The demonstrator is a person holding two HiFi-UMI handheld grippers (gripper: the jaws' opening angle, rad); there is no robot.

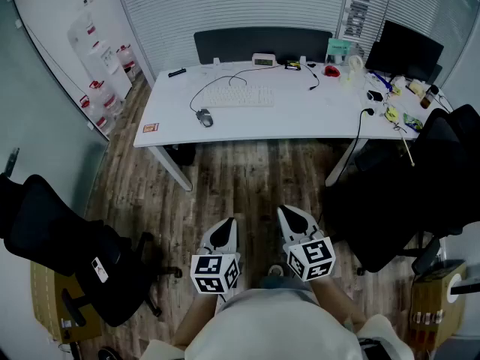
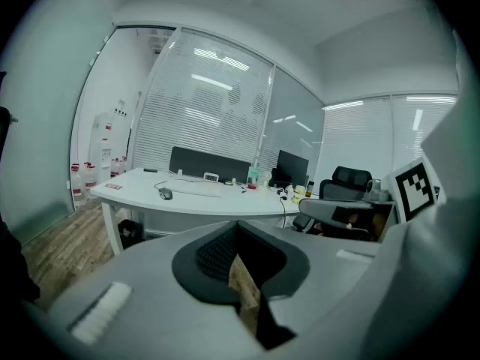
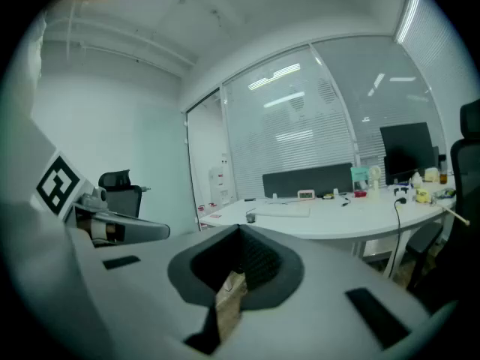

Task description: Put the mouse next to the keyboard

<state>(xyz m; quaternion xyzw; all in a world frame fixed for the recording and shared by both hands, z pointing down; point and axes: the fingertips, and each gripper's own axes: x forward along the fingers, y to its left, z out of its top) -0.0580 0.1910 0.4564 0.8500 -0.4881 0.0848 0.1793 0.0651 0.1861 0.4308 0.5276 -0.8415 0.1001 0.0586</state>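
A grey wired mouse lies on the white desk, near its front left part. The white keyboard sits a little behind and to the right of it. Both appear small and far off in the left gripper view, mouse and keyboard, and in the right gripper view, mouse and keyboard. My left gripper and right gripper hang side by side close to my body, over the wooden floor, well short of the desk. Each has its jaws shut with nothing between them.
A black office chair stands at my left and another at my right. A black cable hangs off the desk's front. A monitor and small clutter fill the desk's right end. Water bottles line the left wall.
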